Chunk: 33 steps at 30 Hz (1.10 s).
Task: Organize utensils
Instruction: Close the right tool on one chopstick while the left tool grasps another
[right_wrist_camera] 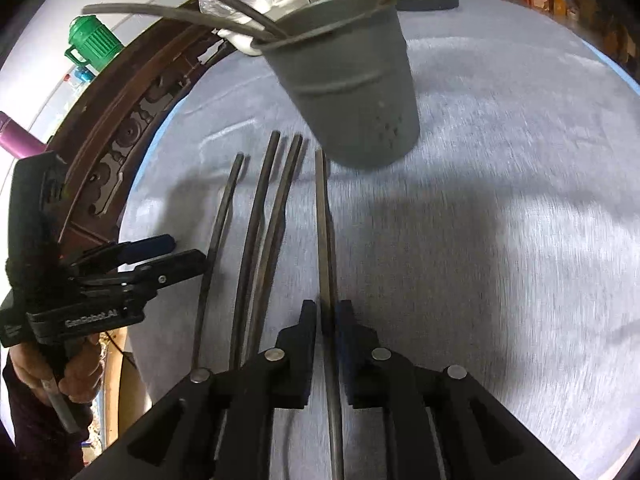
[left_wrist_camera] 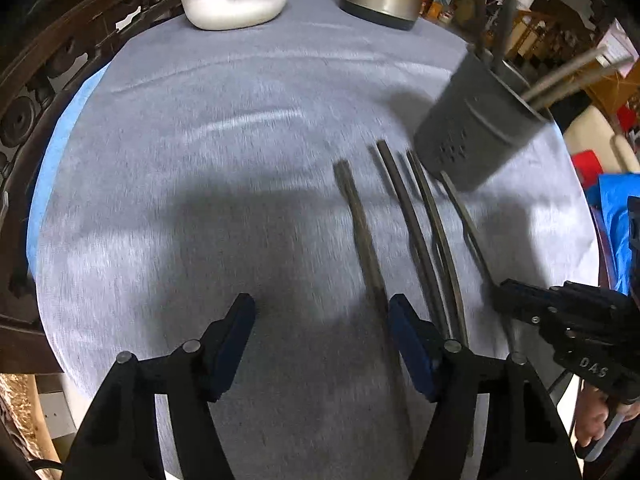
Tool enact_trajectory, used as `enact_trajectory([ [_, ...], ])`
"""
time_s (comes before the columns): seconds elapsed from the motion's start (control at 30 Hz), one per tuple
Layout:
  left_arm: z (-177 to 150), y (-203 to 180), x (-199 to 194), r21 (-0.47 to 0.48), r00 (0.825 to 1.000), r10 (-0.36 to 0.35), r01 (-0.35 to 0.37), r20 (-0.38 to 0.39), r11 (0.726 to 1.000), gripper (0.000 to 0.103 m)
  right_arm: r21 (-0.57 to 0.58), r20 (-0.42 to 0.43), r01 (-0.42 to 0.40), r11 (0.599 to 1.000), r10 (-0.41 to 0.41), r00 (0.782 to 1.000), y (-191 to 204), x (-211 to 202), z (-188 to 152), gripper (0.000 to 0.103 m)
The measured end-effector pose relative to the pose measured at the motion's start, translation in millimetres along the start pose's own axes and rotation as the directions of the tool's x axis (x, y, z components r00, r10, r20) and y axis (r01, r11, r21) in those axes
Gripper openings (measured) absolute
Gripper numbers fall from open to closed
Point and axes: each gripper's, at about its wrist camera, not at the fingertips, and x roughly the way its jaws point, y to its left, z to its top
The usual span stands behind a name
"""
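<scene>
Lettering "GenRobot.AI" marks your left gripper, which hangs released beside four chopsticks on the desk. Your right gripper straddles the rightmost chopstick, pads not visibly pressing.

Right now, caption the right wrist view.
Right tool straddles one dark chopstick beside a grey perforated utensil holder.

Light falls from overhead, throwing broad soft shadows across the grey tablecloth with pale bright patches between them. Both views are streaked with motion blur; the grey cup looks smeared. The fisheye bends everything near the edges, and the corners go black.
</scene>
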Motion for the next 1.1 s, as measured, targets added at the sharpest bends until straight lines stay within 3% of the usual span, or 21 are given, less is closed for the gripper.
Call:
enact_trajectory([
  [0.43, 33, -5, 11, -0.069, 0.999, -0.021, 0.018, -0.032, 0.997, 0.067, -0.047, -0.006, 0.077, 0.996, -0.078, 0.997, 21, 25, 45, 0.014],
  [0.63, 54, -6, 20, -0.073, 0.999, 0.028, -0.030, -0.033, 0.997, 0.036, -0.051, -0.009, 0.066, 0.996, -0.067, 0.998, 15, 23, 46, 0.007],
  [0.7, 55, -5, 20, -0.074, 0.999, -0.008, 0.005, -0.040, 0.997, 0.009, -0.033, 0.003, 0.054, 0.998, -0.054, 0.999, 11, 18, 42, 0.007],
  [0.97, 39, 1, -2, -0.091, 0.998, -0.063, 0.063, 0.012, 0.994, 0.008, -0.018, 0.086, -0.018, 1.000, 0.019, 0.996, 0, -21, 26, 0.006],
  [1.1, 35, 6, -24, -0.089, 0.996, -0.076, 0.081, 0.057, 0.993, 0.007, -0.013, 0.151, -0.084, 0.996, 0.085, 0.985, -4, -49, 22, 0.006],
])
